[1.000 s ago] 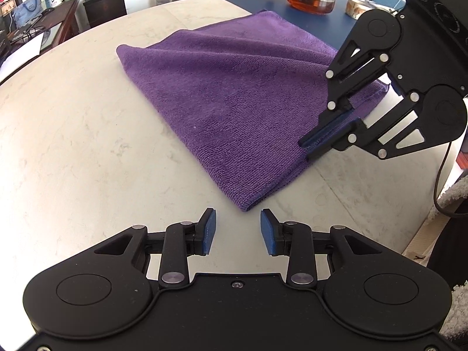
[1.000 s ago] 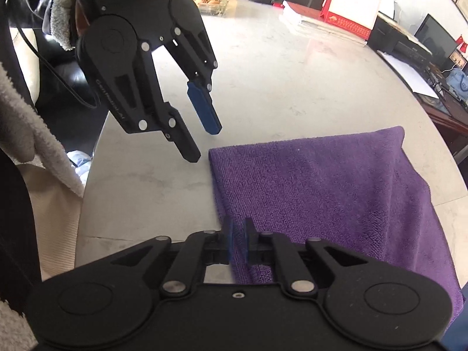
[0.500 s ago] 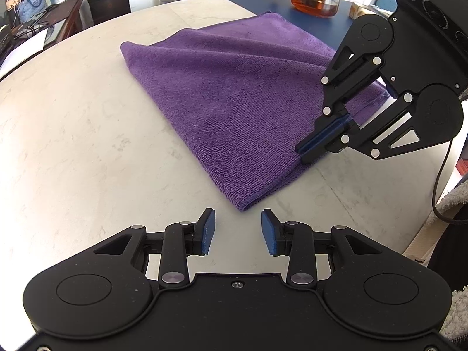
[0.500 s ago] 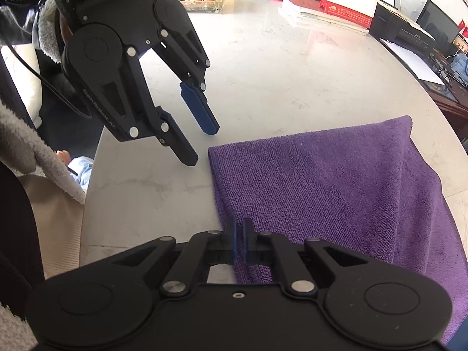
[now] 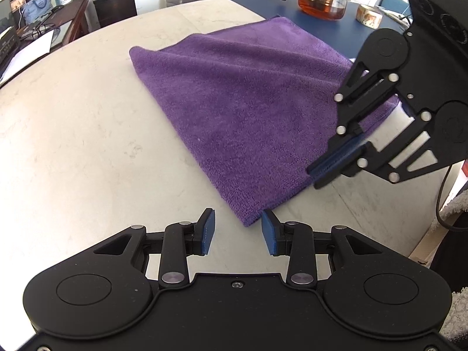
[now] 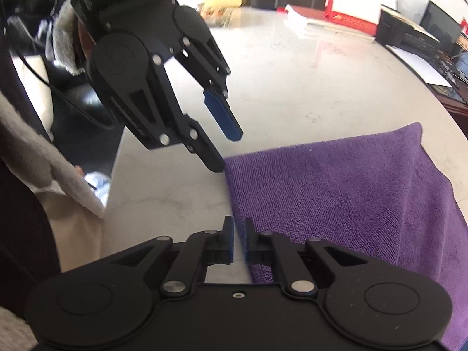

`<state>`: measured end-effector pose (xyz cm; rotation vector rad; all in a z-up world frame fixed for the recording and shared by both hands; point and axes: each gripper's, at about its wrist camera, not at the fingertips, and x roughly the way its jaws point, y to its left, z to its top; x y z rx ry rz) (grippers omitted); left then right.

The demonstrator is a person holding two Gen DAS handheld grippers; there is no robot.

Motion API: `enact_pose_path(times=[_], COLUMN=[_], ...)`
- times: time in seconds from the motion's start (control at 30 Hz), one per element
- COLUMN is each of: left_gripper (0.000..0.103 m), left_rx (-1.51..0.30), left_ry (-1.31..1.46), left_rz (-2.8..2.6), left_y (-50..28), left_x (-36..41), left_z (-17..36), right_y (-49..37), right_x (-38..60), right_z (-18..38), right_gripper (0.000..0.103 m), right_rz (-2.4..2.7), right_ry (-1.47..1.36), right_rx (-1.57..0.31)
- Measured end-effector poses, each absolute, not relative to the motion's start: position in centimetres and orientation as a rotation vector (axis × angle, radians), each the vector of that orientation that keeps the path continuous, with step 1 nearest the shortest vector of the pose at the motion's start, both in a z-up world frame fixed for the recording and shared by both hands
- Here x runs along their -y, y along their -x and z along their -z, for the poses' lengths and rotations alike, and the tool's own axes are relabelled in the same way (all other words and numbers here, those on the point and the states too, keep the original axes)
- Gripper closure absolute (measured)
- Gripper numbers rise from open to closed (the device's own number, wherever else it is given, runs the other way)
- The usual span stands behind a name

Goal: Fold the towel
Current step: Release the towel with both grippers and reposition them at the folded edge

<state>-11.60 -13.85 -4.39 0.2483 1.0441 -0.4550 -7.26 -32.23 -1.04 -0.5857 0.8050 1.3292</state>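
Observation:
A purple towel (image 5: 248,102) lies folded on the pale marble table (image 5: 73,131). Its near corner pokes between the fingertips of my left gripper (image 5: 238,216), which is open, and neither blue pad touches it. My right gripper (image 5: 314,178) sits at the towel's right edge. In the right wrist view the right gripper (image 6: 238,225) has its jaws opening: a narrow gap shows between the pads, and the towel (image 6: 336,193) edge runs beside the right pad without being pinched. The left gripper (image 6: 226,152) hovers over the towel's corner there.
A glass teapot (image 5: 321,0) and a tape roll (image 5: 368,14) stand on a blue surface (image 5: 292,17) behind the towel. The table's edge runs close on the right. A person's fleece sleeve (image 6: 44,158) hangs beside it. A red calendar (image 6: 356,0) and papers sit far across.
The right gripper's pads were shut on the towel's edge and now stand slightly apart. The right gripper has rolled a little. The left gripper has stayed put, still open.

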Motion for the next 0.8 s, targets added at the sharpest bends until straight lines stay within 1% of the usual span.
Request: enact_pose_path(times=[0.07,0.17,0.3,0.43,0.53,0.63,0.73,0.8], left_gripper=[0.068,0.067,0.067,0.067,0.067,0.067,0.066,0.066], left_rx=[-1.019,-0.977,-0.957,-0.98,-1.017,-1.043,-1.06,-1.078], left_ry=[-0.241,-0.2,-0.186,-0.209,-0.214,-0.223,-0.227,-0.239], left_rz=[0.451,0.46,0.495,0.541,0.564,0.567,0.568,0.568], left_y=[11.2,9.8,6.9,5.1,4.5,4.5,4.4,4.2], left_x=[13.9,14.3,16.6,19.2,19.8,19.8,19.8,20.0], left_z=[3.7,2.7,3.2,4.7,6.0,6.6,6.7,6.6], right_y=[7.7,8.0,6.7,5.7,5.1,3.1,-1.2,-4.3], right_x=[34.0,37.1,41.0,42.8,43.5,44.6,46.6,47.4], right_z=[-0.2,-0.6,1.2,3.4,3.9,2.2,1.1,1.2], right_gripper=[0.087,0.087,0.087,0.087,0.087,0.086,0.076,0.076], right_rz=[-1.306,-1.176,-0.963,-0.877,-0.876,-0.855,-0.763,-0.694], right_ry=[0.491,0.386,0.318,0.288,0.253,0.218,0.156,0.177], right_rx=[-0.805,-0.844,-0.924,-1.0,-1.031,-0.981,-0.911,-0.874])
